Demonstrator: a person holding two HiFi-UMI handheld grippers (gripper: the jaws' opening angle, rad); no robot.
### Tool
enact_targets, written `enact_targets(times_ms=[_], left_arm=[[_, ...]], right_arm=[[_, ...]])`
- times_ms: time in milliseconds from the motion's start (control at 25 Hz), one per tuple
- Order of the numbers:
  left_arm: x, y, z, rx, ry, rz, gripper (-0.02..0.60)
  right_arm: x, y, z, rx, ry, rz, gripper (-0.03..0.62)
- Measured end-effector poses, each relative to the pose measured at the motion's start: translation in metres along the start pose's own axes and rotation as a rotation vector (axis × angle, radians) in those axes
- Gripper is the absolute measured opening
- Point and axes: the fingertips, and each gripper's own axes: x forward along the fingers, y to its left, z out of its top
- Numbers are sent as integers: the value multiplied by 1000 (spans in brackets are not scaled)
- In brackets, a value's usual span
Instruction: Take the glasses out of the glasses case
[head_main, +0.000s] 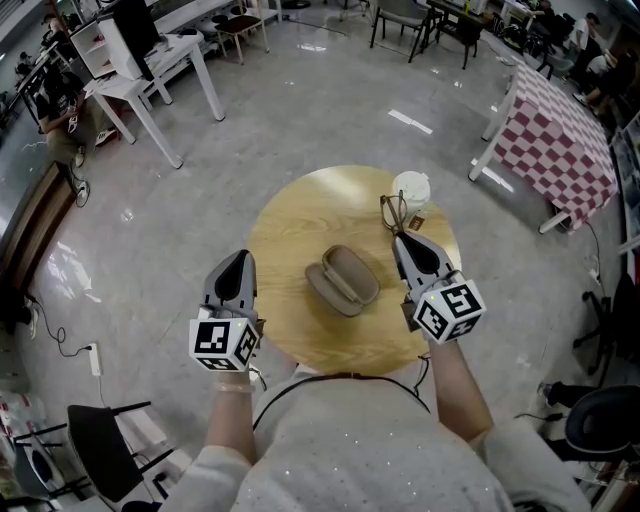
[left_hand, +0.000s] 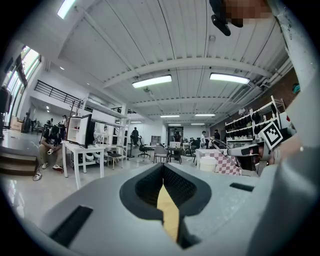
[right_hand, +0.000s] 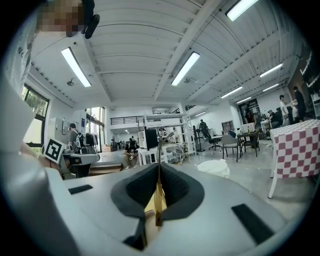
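An open tan glasses case (head_main: 343, 280) lies in the middle of the round wooden table (head_main: 290, 225). My right gripper (head_main: 400, 238) hovers to the case's right, shut on the glasses (head_main: 393, 211), which stick out beyond its tips toward a white cup (head_main: 411, 190). In the right gripper view the thin frame (right_hand: 165, 144) rises from between the closed jaws of the right gripper (right_hand: 158, 170). At the table's left edge my left gripper (head_main: 238, 258) is shut with nothing in it. The left gripper view shows the left gripper (left_hand: 162, 169) with its jaws meeting at the tips.
A table with a red-checked cloth (head_main: 565, 140) stands at the far right and a white desk (head_main: 150, 75) at the far left. A black chair (head_main: 100, 440) is at lower left, an office chair (head_main: 600, 420) at lower right. People sit in the background.
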Motion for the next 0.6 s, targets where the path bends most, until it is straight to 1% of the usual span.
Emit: enact_targets(times_ms=[600], left_arm=[[-2, 5, -5, -8, 19, 8, 5]], right_arm=[[5, 2, -3, 5, 14, 10, 20]])
